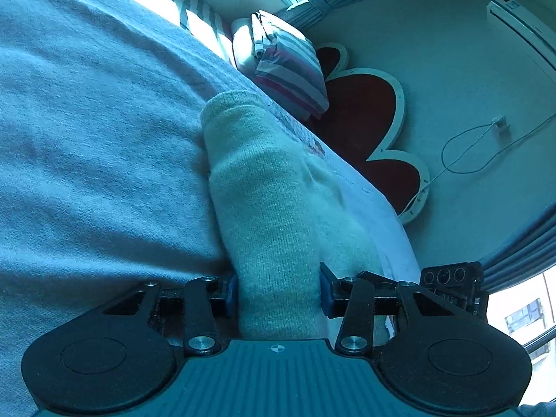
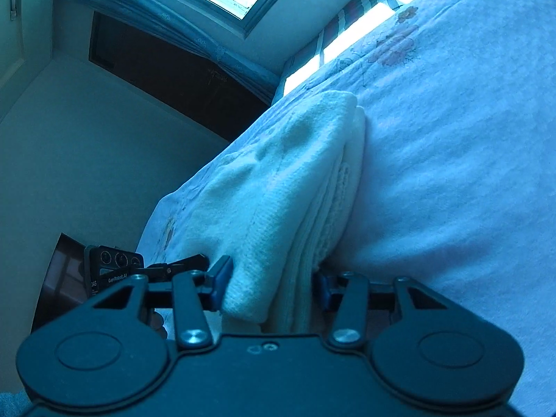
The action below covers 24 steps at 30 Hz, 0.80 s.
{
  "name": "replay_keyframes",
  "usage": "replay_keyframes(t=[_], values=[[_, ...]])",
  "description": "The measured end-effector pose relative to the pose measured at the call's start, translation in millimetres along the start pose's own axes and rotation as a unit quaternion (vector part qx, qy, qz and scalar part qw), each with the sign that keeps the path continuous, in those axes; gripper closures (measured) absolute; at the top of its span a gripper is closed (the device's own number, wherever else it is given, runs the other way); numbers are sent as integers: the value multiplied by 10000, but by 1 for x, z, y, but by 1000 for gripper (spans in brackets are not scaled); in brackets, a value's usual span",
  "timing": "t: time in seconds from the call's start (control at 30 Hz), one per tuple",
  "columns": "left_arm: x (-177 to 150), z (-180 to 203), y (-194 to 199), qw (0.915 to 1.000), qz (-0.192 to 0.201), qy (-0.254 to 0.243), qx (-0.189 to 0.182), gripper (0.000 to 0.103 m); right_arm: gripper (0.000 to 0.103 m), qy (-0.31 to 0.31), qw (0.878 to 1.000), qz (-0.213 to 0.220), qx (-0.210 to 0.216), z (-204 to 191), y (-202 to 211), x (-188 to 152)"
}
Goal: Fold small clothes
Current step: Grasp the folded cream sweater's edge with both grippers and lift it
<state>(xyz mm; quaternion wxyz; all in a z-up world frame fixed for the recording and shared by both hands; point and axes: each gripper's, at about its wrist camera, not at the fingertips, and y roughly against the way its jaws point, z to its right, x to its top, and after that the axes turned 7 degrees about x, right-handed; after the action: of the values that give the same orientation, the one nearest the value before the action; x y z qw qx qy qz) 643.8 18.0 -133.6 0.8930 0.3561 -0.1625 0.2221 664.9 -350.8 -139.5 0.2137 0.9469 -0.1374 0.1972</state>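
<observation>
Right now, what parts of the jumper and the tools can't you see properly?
- Left wrist view: the knitted jumper's near end is hidden behind the left tool's body.
- Right wrist view: the folded layers' near end disappears under the right tool.
- Both views: what garment it is stays unclear; it's bunched.
- Left wrist view: the striped pillow is partly sun-glared.

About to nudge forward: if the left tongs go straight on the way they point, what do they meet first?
The cream knit garment: it already lies between the left tongs and runs on ahead over the bedspread. Whether the pads press it is unclear.
</observation>
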Motion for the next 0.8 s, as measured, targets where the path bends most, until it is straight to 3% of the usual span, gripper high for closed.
replay_keyframes(t=[0.07, 0.23, 0.57, 0.8], values=[[0, 6, 1, 9999, 68, -64, 132, 63, 65, 82, 9998, -6, -182, -5, -2, -1], [2, 26, 12, 9988, 201, -308, 324, 67, 72, 390, 9982, 79, -444, -29, 1, -6], [14, 68, 87, 9952, 578, -774, 162, 67, 73, 1022, 9931, 413, -388, -109, 28, -18], [15, 63, 151, 9929, 753, -889, 226, 67, 73, 1256, 9908, 424, -254, -164, 23, -29]])
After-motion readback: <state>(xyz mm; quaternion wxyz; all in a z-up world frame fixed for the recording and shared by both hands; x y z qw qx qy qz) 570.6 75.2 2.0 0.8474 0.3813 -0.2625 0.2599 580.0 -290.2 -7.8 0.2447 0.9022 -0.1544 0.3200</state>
